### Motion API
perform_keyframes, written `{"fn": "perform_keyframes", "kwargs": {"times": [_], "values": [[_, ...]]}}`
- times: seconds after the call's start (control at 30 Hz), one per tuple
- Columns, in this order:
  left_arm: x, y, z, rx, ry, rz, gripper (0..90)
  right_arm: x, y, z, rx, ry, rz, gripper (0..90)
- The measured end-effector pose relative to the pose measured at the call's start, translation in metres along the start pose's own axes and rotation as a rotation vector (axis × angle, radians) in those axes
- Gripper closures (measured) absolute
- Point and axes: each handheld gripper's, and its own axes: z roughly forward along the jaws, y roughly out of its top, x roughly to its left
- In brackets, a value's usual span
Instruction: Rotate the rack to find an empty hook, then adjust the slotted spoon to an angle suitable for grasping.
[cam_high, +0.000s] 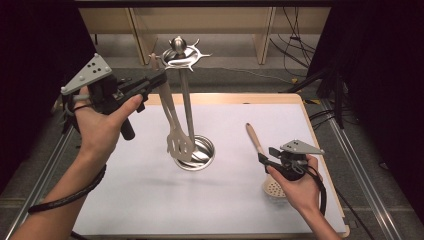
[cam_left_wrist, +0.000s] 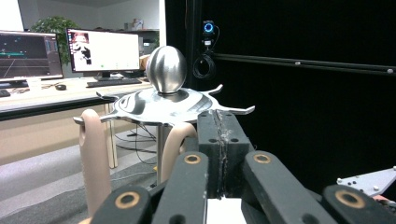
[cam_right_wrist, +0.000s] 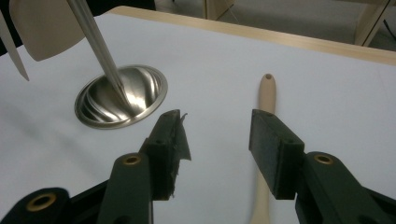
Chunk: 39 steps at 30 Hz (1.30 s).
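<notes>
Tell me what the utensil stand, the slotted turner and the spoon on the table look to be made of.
Stand: polished metal, likely stainless steel; its egg-shaped knob and round base mirror the room.
Slotted turner: matte beige, with no gloss; probably plastic or silicone, hard to tell which.
Spoon: the same matte beige handle with a hanging hole, likely the same material; possibly pale wood.

We are seeing two monitors (cam_left_wrist: 70, 51) glowing on a desk (cam_left_wrist: 51, 95) in the left gripper view, with a keyboard (cam_left_wrist: 112, 82) lying before them and a leafy plant (cam_left_wrist: 51, 25) standing behind. Cables (cam_high: 295, 47) are trailing over the floor beyond the table.
</notes>
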Motion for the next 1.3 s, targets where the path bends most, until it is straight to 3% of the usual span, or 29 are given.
{"fn": "perform_keyframes", "kwargs": {"times": [0.07,0.1,0.17,0.27,0.3,0.4,0.43,0.47,0.5,0.57,0.63,0.67,0.73,0.77,0.87,1.13,1.2,1.3], "values": [[-0.001,0.0,-0.002,-0.004,-0.001,0.002,86.2,0.0,0.0,0.001,-0.016,-0.002,-0.005,54.1],[-0.001,0.0,-0.003,-0.009,-0.001,0.001,85.6,0.002,0.0,0.0,-0.004,0.007,0.022,54.1],[-0.001,0.001,-0.005,-0.016,0.001,-0.001,84.5,0.0,0.001,0.0,-0.005,0.001,-0.009,54.0],[-0.001,0.003,-0.009,-0.033,0.003,-0.005,82.2,-0.002,0.001,0.001,0.017,0.011,0.013,53.8],[-0.002,0.004,-0.011,-0.038,0.002,-0.005,81.7,-0.002,0.0,0.002,0.002,-0.003,0.026,53.8],[-0.004,0.003,-0.014,-0.05,0.003,-0.005,80.8,-0.003,0.003,-0.001,0.036,-0.003,0.063,53.9],[-0.004,0.003,-0.016,-0.053,0.004,-0.004,80.5,-0.008,0.003,0.001,0.019,-0.009,0.025,54.4],[-0.004,0.003,-0.017,-0.057,0.005,-0.007,80.3,-0.008,0.004,0.001,0.024,0.002,0.043,54.7],[-0.004,0.002,-0.019,-0.057,0.006,-0.008,80.0,-0.01,0.004,0.0,0.04,-0.002,0.03,55.6],[-0.003,0.001,-0.024,-0.067,0.011,-0.01,79.5,-0.009,0.005,0.002,0.063,-0.005,0.073,57.9],[-0.001,-0.001,-0.03,-0.075,0.015,-0.014,78.8,-0.016,0.007,0.001,0.091,-0.022,0.025,60.9],[-0.001,-0.003,-0.033,-0.079,0.018,-0.017,78.5,-0.015,0.007,0.002,0.112,-0.013,0.065,62.2],[0.0,-0.007,-0.038,-0.078,0.024,-0.018,77.5,-0.017,0.008,0.002,0.142,-0.017,0.07,65.3],[0.0,-0.009,-0.041,-0.074,0.026,-0.017,76.8,-0.021,0.009,0.001,0.163,-0.033,0.036,66.2],[0.001,-0.019,-0.047,-0.066,0.024,-0.013,73.6,-0.025,0.012,0.002,0.223,-0.041,0.037,69.0],[0.004,-0.056,-0.066,-0.065,0.043,-0.01,60.4,-0.034,0.017,0.013,0.4,-0.062,0.056,71.8],[0.005,-0.07,-0.071,-0.058,0.052,-0.008,57.3,-0.038,0.016,0.019,0.423,-0.063,0.034,71.8],[0.009,-0.088,-0.076,-0.042,0.065,-0.018,53.5,-0.042,0.017,0.031,0.493,-0.062,0.055,71.6]]}}
